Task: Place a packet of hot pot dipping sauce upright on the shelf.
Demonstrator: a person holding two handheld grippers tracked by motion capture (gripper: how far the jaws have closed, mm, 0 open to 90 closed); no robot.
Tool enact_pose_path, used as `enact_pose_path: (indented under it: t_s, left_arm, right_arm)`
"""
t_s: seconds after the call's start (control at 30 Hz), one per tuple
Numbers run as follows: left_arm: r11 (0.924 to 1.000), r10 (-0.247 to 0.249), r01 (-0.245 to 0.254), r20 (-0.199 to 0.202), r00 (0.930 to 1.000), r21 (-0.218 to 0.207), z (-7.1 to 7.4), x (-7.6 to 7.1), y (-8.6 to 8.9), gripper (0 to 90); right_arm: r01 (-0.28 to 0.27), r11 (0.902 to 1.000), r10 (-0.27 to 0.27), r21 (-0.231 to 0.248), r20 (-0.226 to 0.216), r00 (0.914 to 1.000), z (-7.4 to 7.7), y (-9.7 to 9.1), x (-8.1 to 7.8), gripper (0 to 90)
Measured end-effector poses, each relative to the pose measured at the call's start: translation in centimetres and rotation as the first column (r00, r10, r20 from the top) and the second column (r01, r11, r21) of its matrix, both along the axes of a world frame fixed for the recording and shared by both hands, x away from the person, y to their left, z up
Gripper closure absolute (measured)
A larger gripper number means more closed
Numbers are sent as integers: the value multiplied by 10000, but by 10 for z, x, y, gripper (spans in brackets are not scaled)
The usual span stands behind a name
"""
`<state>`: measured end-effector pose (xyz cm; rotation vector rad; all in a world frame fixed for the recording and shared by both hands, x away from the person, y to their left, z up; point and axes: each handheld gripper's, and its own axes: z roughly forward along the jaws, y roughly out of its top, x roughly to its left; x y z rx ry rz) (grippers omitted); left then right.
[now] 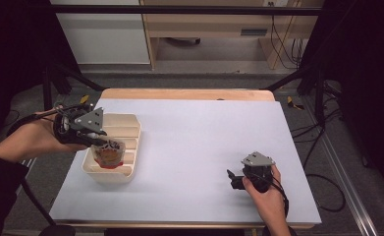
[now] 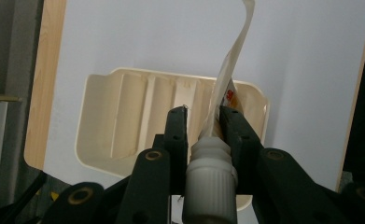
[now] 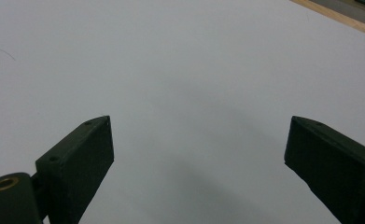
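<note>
A cream ridged tray (image 1: pixel 128 124) sits at the left of the white table cover. My left gripper (image 1: pixel 108 146) hovers over its near end, shut on a soft pouch (image 1: pixel 109 155) with red and brown print. In the left gripper view the jaws of my left gripper (image 2: pixel 203 114) pinch the pouch (image 2: pixel 234 60) just beyond its white ribbed cap (image 2: pixel 211 173), and the flat pouch stands edge-on above the tray (image 2: pixel 124 107). My right gripper (image 1: pixel 234 180) rests low on the cover at the near right, jaws open and empty. In its own view the right gripper (image 3: pixel 199 126) faces bare cover.
The white cover (image 1: pixel 204 132) spans the table between the two hands. A wooden table edge (image 1: pixel 187 93) runs along the far side. Black frame legs and cables stand on the floor to the left and right.
</note>
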<state>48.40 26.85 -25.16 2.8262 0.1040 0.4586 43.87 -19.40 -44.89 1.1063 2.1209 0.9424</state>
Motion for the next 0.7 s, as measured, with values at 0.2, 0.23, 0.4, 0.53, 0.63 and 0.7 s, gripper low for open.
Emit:
enact_pose_path:
  t_s: [0.2,0.23,0.4,0.53,0.63,0.7]
  left_arm:
    - [10000,26,-27,-158,9999,-57,-7,1,2,734]
    - [10000,15,-15,-167,9999,-32,-8,1,2,734]
    - [10000,-5,3,-187,9998,-80,-11,0,1,734]
    - [10000,-22,20,-247,9997,-73,-14,0,1,734]
    - [10000,-27,25,-327,9995,-47,-17,0,2,734]
    - [10000,-6,4,-366,9993,-60,-18,0,2,734]
  right_arm:
    - [24,10000,-24,5,-50,10000,0,0,0,84]
    - [25,10000,-25,-4,-39,10000,0,0,0,84]
    - [10,10000,-10,-47,-5,10000,0,0,0,84]
    - [38,10000,-38,-8,-44,10000,0,1,0,84]
    - [30,10000,-29,26,-80,10000,0,0,0,84]
    - [36,10000,-36,0,-99,9999,-2,0,1,84]
